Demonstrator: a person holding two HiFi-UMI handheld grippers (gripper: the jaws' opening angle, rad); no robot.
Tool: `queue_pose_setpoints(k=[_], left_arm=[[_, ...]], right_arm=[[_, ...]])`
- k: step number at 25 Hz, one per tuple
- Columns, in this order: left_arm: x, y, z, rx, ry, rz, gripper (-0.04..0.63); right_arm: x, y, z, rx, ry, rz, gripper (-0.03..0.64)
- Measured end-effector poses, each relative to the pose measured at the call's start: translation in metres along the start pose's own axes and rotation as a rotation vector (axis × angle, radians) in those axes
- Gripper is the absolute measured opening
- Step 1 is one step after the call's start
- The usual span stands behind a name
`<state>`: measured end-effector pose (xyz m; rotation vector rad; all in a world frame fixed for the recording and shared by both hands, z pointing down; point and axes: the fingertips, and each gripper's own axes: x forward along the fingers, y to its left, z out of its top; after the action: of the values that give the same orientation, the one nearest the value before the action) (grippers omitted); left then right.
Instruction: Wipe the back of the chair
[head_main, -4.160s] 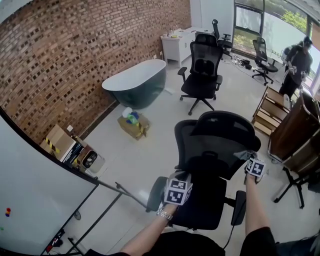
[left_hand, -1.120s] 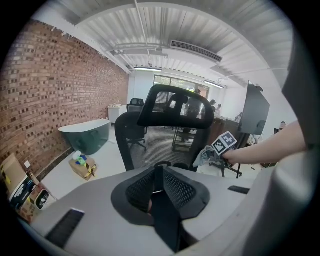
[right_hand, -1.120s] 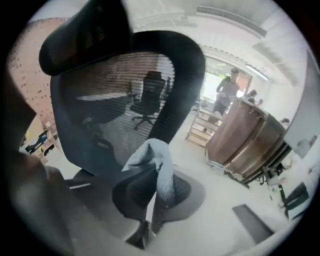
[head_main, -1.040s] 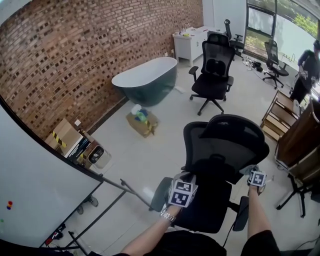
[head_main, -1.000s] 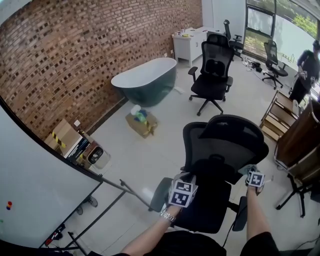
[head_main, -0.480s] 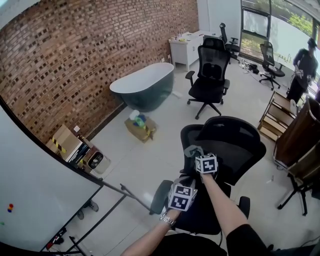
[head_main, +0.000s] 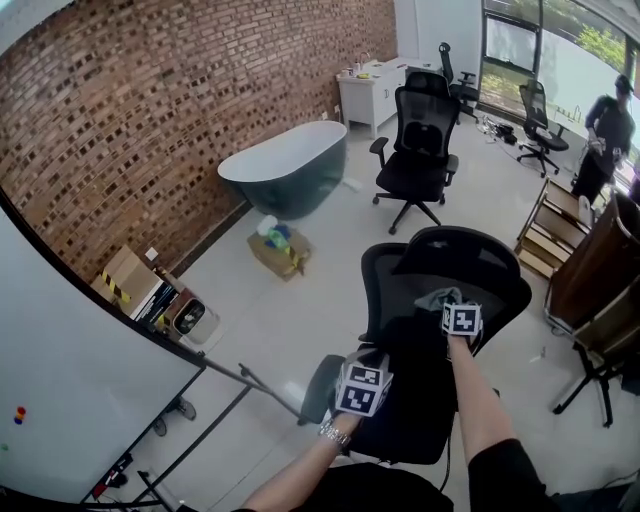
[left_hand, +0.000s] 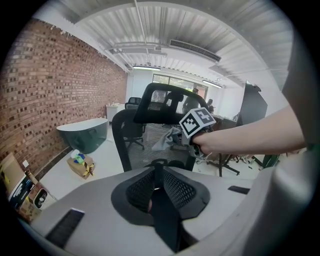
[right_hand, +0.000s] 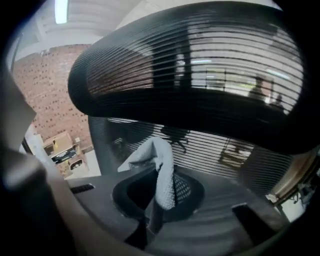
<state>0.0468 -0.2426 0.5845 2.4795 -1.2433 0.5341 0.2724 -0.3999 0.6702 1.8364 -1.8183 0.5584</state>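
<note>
Head view, centre right: my right gripper (head_main: 447, 303) clamps the grey cloth (head_main: 437, 297) against the chair back (head_main: 398, 272), mid-wipe; my left gripper (head_main: 362, 385) sits closed, empty; next likely calls for sweeping across the mesh.

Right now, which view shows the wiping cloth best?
Right gripper view: the grey cloth fills the centre, pinched in the right gripper in front of the mesh chair back. Left gripper view shows it small, bunched ahead of the person's hand. Head view shows only a scrap beyond the gripper.
</note>
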Motion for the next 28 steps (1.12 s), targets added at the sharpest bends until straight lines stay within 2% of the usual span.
queue_pose_setpoints(k=[4,7,11,15,17,21,25,28], left_arm=[[0.006,-0.018,0.003,0.018,-0.001,-0.043,0.057],[0.008,-0.029,0.006,0.034,0.001,-0.068,0.057],[0.01,-0.034,0.006,0.04,0.004,-0.078,0.057],[0.012,-0.034,0.008,0.035,-0.001,-0.064,0.057],[0.014,-0.034,0.01,0.036,-0.003,-0.063,0.057],[0.016,-0.033,0.008,0.039,0.01,-0.061,0.057],[0.018,-0.04,0.008,0.045,0.011,-0.068,0.057],[0.022,-0.042,0.015,0.043,-0.01,-0.034,0.057]], right_arm=[[-0.024,-0.096,-0.038,0.074,0.066,-0.128,0.013],[-0.057,-0.165,-0.05,0.109,0.061,-0.266,0.014],[-0.077,-0.211,-0.068,0.174,0.067,-0.271,0.013],[-0.091,-0.23,-0.084,0.195,0.076,-0.27,0.012],[-0.102,-0.219,-0.075,0.181,0.028,-0.242,0.012],[-0.126,-0.154,-0.06,0.162,-0.06,-0.12,0.012],[-0.158,-0.061,-0.042,0.169,-0.128,0.012,0.012],[-0.174,0.015,-0.039,0.148,-0.106,0.144,0.012]])
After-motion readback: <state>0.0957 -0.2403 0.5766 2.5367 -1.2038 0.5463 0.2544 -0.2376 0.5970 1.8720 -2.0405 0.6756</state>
